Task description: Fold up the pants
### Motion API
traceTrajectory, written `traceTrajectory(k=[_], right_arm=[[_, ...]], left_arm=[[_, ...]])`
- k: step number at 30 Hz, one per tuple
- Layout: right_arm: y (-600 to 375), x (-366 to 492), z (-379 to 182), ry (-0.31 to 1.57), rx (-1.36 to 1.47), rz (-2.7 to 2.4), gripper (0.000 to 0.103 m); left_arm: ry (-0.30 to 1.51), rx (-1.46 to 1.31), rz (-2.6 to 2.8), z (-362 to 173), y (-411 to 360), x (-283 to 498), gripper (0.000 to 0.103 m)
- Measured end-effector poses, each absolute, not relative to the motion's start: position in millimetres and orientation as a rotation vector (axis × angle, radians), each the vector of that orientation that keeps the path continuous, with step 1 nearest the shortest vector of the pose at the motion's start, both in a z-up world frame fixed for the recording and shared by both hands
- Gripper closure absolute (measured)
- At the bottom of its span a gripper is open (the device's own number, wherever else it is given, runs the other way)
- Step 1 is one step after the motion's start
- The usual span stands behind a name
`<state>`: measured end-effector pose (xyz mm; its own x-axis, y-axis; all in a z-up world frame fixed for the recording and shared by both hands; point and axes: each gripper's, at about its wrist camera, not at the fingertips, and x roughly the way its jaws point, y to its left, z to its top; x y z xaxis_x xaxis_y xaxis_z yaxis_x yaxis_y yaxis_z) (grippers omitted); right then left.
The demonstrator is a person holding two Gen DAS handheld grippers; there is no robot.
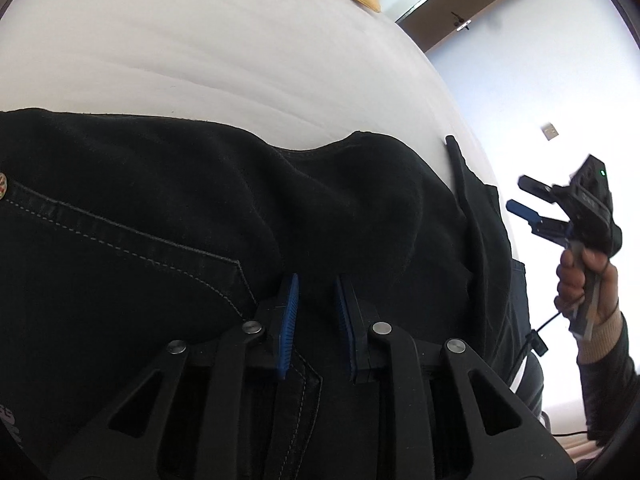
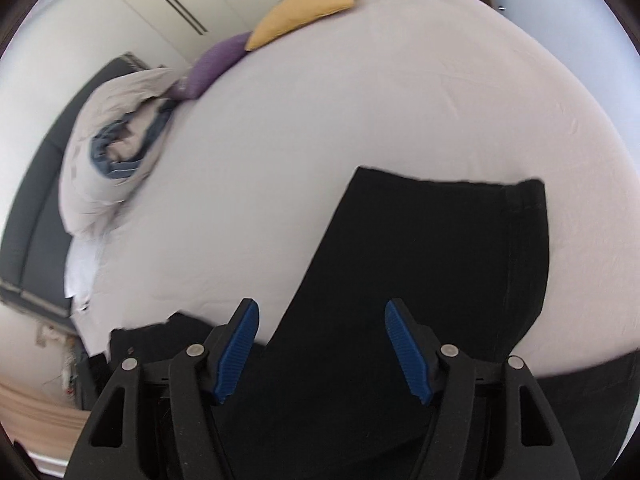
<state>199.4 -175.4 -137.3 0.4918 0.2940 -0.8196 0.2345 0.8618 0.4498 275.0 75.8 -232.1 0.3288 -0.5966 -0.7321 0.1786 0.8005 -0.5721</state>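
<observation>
The bed [image 2: 400, 100], covered with a pale sheet, fills most of both views. A bundled duvet [image 2: 104, 152] lies at its far left edge in the right wrist view, with a purple cushion [image 2: 212, 66] and a yellow cushion [image 2: 304, 10] beyond it.

The black pants [image 1: 160, 208] lie on the sheet. In the left wrist view the waistband end with stitched pocket seams and a metal rivet [image 1: 2, 190] is raised in a fold; in the right wrist view a pant leg [image 2: 420, 260] lies flat, its hem toward the middle of the bed.

The left gripper [image 1: 316, 312] points steeply down into the raised fold. Its jaws are narrow, and the blue pads [image 1: 290, 320] bracket a ridge of black fabric; a firm pinch cannot be confirmed.

The right gripper [image 2: 322, 344] is tilted down above the pant leg, jaws wide and nothing between them. In the left wrist view a hand [image 1: 588, 288] in a cuffed sleeve holds it beyond the bed edge.
</observation>
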Motion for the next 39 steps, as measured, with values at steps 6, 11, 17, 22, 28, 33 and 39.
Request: traceTrajectory(k=[6,11,17,22,28,33,39], right_arm=[[-170,253,-148,1.157,0.43,-0.062,0.033],[-171,287,-178,1.278,0.439,-0.151,0.033],[-160,308,-192,1.339,0.321,-0.243,0.03],[-163,302,-164,1.256,0.3,-0.284,0.03],[-173,297,-154,1.285,0.253,-0.307,0.024],[-167,309,-176,1.375,0.267,-0.293,0.024],[-150,336,-193,1.455,0.284,-0.317,0.024]], left_arm=[[1.111,-0.43,-0.532,-242,78,256,0.083],[1.093,-0.452,-0.551,-241,95,242,0.083],[1.069,-0.447,-0.565,-238,116,232,0.083],[1.052,-0.468,-0.578,-241,120,227,0.083],[1.034,-0.534,-0.608,-244,131,224,0.083],[1.023,-0.542,-0.612,-243,136,221,0.083],[1.008,-0.523,-0.61,-242,138,219,0.083]])
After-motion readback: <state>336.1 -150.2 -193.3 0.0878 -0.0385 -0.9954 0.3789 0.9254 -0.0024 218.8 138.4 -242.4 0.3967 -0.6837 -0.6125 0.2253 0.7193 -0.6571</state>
